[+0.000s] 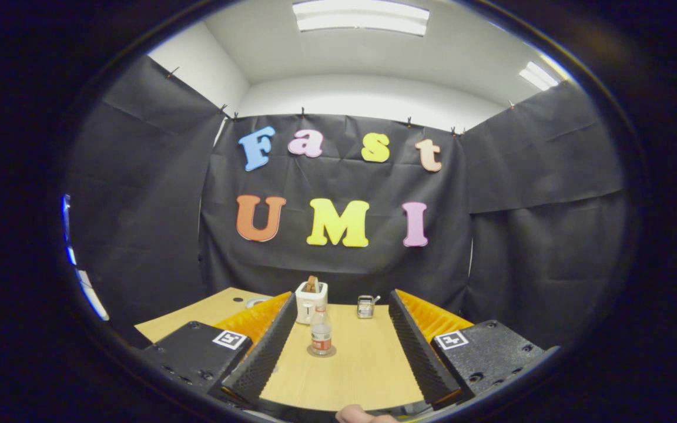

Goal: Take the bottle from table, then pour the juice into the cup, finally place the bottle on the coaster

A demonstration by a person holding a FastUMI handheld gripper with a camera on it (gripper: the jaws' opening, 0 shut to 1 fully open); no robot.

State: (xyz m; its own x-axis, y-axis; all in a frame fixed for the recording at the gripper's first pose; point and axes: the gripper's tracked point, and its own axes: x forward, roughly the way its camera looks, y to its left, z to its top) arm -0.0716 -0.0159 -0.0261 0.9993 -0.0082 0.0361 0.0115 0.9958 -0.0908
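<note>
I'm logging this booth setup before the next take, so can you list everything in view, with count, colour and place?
bottle: one, clear with a red label, upright on a coaster, between the claw's fingers and ahead of them
coaster: one, grey, under the bottle
toaster: one, white, bread in its slot, beyond the bottle
small metal object: one, silver, right of the toaster, too small to identify
table: one, light wood
claw: one, open, fingers apart on either side of the bottle, touching nothing

Bright ceiling lights (pixel 361 16), sharp, fisheye-warped edges
</note>
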